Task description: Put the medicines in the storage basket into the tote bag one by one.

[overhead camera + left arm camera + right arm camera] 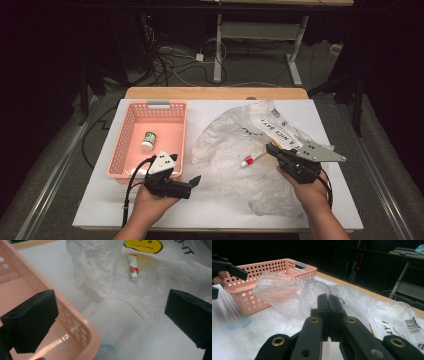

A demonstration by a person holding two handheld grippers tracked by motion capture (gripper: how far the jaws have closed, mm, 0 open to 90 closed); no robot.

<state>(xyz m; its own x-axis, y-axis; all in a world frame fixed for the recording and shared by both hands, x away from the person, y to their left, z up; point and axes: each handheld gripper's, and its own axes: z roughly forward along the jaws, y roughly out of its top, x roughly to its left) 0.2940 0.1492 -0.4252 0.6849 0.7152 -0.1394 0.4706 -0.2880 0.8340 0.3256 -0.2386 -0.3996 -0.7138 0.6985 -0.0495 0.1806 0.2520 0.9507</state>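
A person's left gripper (192,181) hovers over the white worktop (100,195) beside a pink basket (131,117), its jaws spread wide with nothing between them. The right gripper (270,148) has its jaws pressed together on a fold of the crumpled clear plastic bag (225,135), holding part of the film up off the worktop. A small white tube (252,159) with a red band lies inside the bag, just beside the right gripper's tip. The basket is perforated hard plastic with a grey handle; a small white jar (147,141) with a green label rests in it. The left gripper view looks past the basket's rounded corner (82,327) to the tube (133,267) and a yellow face (143,245) printed on the bag. The right gripper view brings out a barcode (414,325) and black lettering on the film.
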